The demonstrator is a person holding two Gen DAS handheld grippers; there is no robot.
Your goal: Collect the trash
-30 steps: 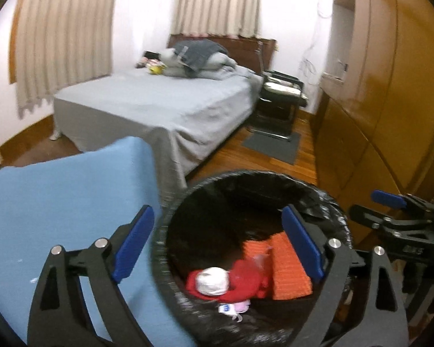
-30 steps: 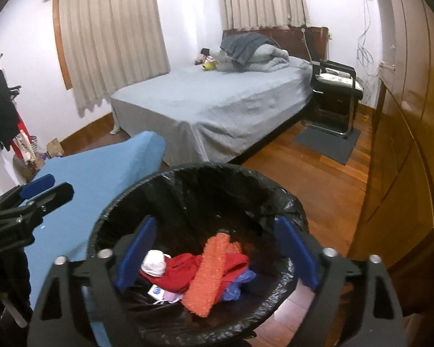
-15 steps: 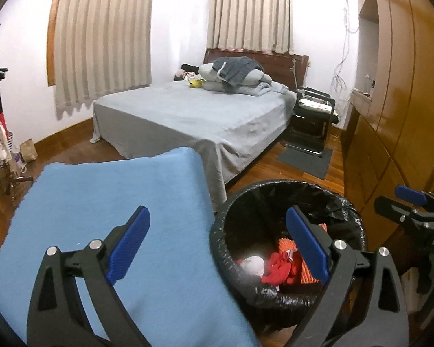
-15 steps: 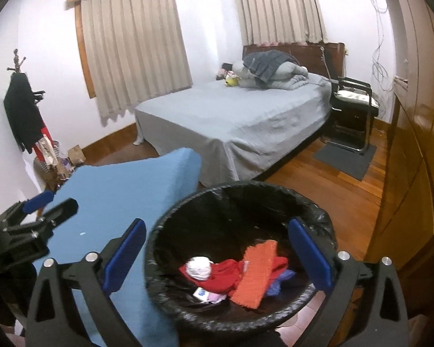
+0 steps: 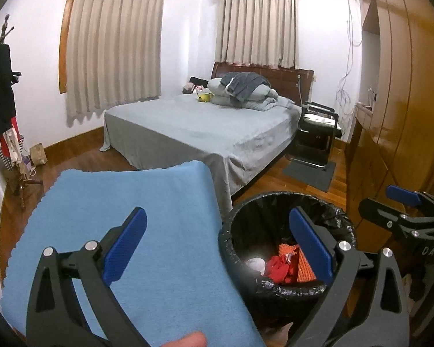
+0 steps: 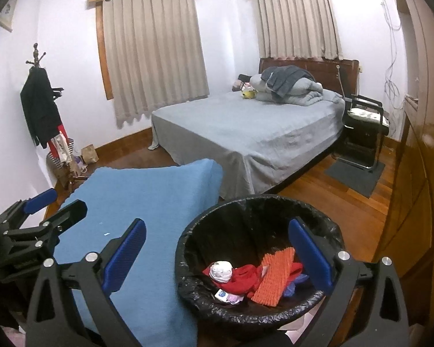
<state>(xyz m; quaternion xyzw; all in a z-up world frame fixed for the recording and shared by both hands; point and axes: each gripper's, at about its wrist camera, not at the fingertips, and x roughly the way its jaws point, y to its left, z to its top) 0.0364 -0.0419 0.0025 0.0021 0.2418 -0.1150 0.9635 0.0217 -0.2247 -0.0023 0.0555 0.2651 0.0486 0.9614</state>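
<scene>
A blue cloth (image 6: 147, 202) covers the table, and the black-lined bin (image 6: 246, 214) stands on the wooden floor (image 6: 332, 199) beside it.

bin liner (image 6: 329, 228): glossy crinkled black plastic | desk cover (image 5: 159, 217): matt blue cloth | wardrobe (image 5: 405, 101): glossy varnished wood | floor (image 6: 332, 196): polished wood | bedsheet (image 6: 246, 133): matt grey cloth | curtains (image 6: 153, 52): pleated beige cloth

Trash bin (image 6: 246, 219) right of cloth (image 6: 147, 202) — bed (image 6: 246, 133) behind both.

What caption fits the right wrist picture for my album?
Open right gripper above the black-lined trash bin holding an orange pad and red cloth, beside a blue cloth.
</scene>
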